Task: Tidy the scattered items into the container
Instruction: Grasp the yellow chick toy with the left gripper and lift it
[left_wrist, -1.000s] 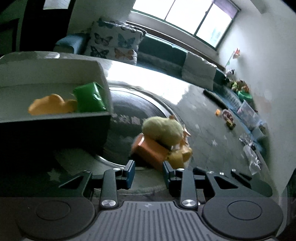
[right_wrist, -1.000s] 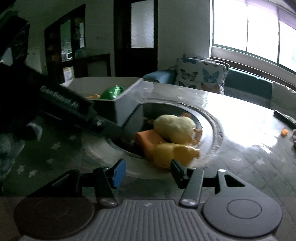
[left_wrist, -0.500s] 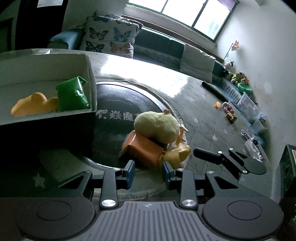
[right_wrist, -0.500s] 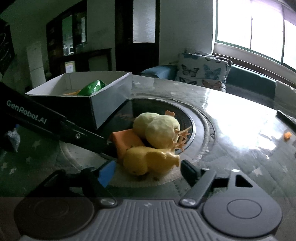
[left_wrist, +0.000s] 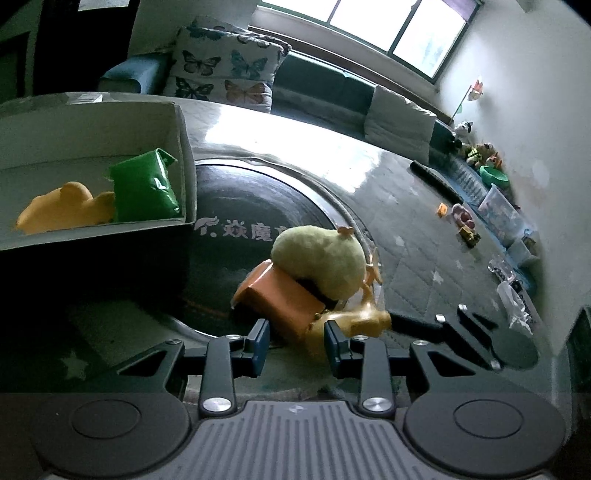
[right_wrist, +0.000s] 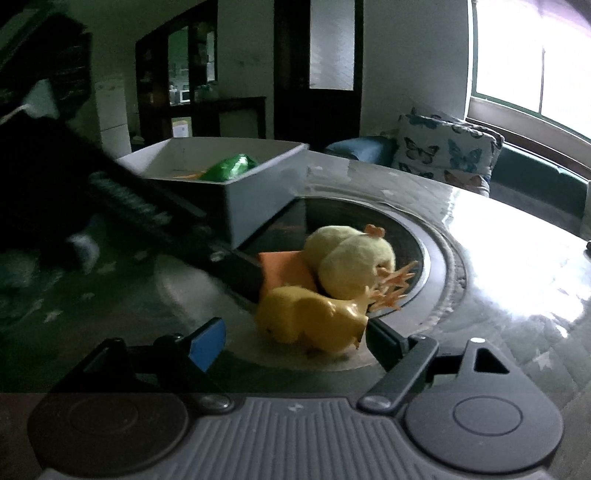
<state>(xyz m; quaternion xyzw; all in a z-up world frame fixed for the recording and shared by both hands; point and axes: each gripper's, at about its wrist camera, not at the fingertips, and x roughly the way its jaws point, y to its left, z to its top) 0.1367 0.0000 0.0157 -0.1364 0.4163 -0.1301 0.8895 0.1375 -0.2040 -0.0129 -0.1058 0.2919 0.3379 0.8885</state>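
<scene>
A white box (left_wrist: 181, 129) (right_wrist: 258, 199) holds a green packet (left_wrist: 142, 192) (right_wrist: 229, 168) and an orange duck toy (left_wrist: 59, 210). On the table lie an orange packet (left_wrist: 280, 295) (right_wrist: 284, 269), a pale green plush chick (left_wrist: 321, 262) (right_wrist: 354, 262) resting on it, and a yellow rubber toy (left_wrist: 354, 321) (right_wrist: 310, 317). My left gripper (left_wrist: 297, 341) is open, its fingers on either side of the orange packet's near end. My right gripper (right_wrist: 295, 339) is open wide, its fingers on either side of the yellow toy.
The table (left_wrist: 406, 258) has a round dark inset (left_wrist: 240, 206) under the pile. Small toys (left_wrist: 461, 218) and clear bags (left_wrist: 513, 295) lie at the far right. A sofa with butterfly cushions (left_wrist: 221, 77) stands behind the table.
Both grippers have moved closer to the pile. The right gripper has opened wider and now brackets the yellow toy. The left gripper's fingers now reach the orange packet.
</scene>
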